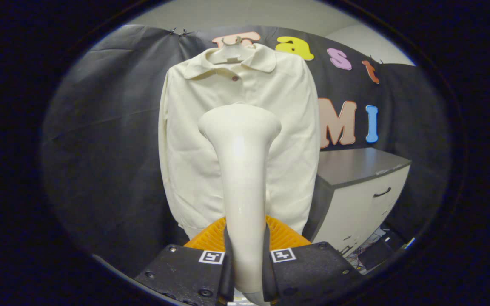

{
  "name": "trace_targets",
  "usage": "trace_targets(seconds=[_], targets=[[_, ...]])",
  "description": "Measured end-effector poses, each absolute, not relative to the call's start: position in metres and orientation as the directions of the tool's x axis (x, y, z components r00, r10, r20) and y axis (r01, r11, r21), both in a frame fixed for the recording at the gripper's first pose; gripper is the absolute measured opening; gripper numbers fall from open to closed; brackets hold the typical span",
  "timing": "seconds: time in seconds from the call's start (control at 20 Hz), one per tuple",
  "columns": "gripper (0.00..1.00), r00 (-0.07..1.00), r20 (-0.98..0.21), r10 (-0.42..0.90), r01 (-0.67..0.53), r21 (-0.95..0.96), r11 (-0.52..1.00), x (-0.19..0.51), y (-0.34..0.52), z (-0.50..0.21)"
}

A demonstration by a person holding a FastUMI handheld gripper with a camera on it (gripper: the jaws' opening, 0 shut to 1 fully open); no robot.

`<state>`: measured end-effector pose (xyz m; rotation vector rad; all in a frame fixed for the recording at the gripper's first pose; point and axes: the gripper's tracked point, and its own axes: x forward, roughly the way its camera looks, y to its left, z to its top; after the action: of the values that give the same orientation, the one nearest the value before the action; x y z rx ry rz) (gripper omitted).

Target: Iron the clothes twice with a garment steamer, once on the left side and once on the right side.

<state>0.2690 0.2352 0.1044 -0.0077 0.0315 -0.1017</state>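
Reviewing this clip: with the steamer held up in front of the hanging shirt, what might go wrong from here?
The claw grips only the narrow lower handle of the cream plastic garment steamer, so its flared head may tilt or slip. The cream collared shirt hangs loosely on a white hanger; pressing could swing it off-centre, missing one side.

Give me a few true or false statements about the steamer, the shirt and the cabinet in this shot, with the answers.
1. The tool is shut on the steamer. True.
2. The shirt lies folded on the cabinet. False: it hangs on a hanger against the booth wall.
3. The steamer head points toward the shirt's middle. True.
4. The cabinet drawer is pulled open. False: it looks closed.
5. The shirt is dark blue. False: it is cream.
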Motion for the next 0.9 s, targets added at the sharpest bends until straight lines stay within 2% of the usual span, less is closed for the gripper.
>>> trace_targets(seconds=[0.15, 0.4, 0.6, 0.9], targets=[[0.25, 0.987, 0.009, -0.163, 0.163, -0.002, 0.987, 0.280, 0.197, 0.146], [0.25, 0.982, 0.031, -0.185, 0.186, -0.022, 0.982, 0.315, 0.163, 0.178], [0.25, 0.986, 0.014, -0.166, 0.167, -0.077, 0.983, 0.339, 0.160, 0.172], [0.25, 0.989, -0.043, -0.144, 0.140, -0.079, 0.987, 0.351, 0.162, 0.124]])
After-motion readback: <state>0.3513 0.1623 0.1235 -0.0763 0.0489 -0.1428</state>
